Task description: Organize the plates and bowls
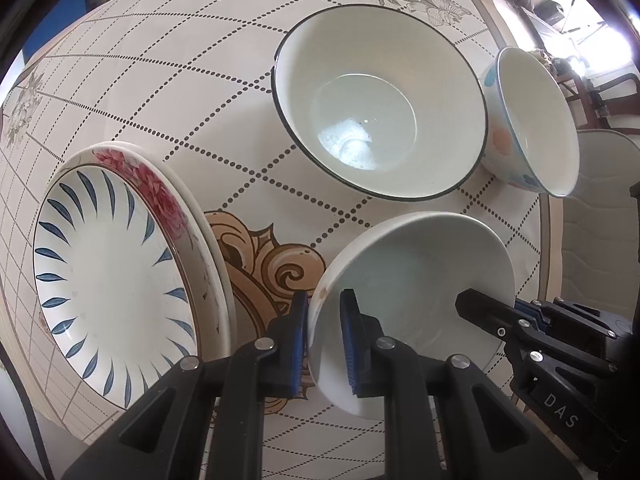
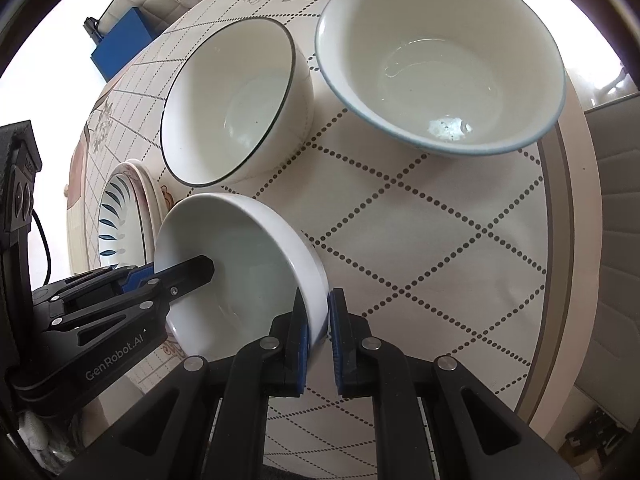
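The left tongs (image 1: 324,344) are clamped on the near rim of a plain white ceramic bowl (image 1: 416,280), 1 blue-padded finger inside the wall and 1 outside. The right tongs (image 2: 318,340) clamp the same bowl's opposite rim the same way, so both pairs grasp it at once. The bowl sits tilted, low over the cream surface (image 1: 160,92) with its dotted diamond pattern; whether it touches the surface I cannot tell. Beyond it stands a larger white bowl with a thin dark rim (image 1: 380,100), and beside that a white bowl with a pale blue rim and coloured spots outside (image 1: 532,120). To the left lies a stack of plates, a blue-leaf patterned plate (image 1: 108,260) on top of a plate with red flowers (image 1: 160,196).
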The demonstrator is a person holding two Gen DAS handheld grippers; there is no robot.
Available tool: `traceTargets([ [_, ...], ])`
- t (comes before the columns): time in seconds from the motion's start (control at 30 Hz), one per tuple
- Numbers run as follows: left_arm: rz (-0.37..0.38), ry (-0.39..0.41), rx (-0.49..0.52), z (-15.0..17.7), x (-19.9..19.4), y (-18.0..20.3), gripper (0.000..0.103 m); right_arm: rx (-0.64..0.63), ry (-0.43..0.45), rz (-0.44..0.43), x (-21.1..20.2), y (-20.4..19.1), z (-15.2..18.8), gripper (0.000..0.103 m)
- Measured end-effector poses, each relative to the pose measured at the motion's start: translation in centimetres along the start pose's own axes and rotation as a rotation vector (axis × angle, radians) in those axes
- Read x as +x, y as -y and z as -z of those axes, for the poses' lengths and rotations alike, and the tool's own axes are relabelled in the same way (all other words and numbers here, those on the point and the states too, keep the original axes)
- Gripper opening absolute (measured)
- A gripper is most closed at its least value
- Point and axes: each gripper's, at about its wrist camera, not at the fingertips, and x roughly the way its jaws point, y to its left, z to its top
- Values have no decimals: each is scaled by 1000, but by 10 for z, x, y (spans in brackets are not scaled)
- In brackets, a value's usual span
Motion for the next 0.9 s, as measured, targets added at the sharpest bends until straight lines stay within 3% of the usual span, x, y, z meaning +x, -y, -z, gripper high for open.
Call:
traceTargets([
  [0.47, 20, -5, -34, -4, 4, -10, 15, 35, -26, 3, 10, 3, -2, 11],
  [0.6, 27, 18, -48, -1, -19, -24, 17, 73, -34, -6, -3, 12, -3, 22],
  [0.77, 31, 86, -41, 9, -57, -30, 26, 81, 37, -23, -37, 13, -2, 24],
  [0.9, 40, 123, -30, -9, -86, -26, 26, 123, 103, -54, -63, 19, -5, 25],
])
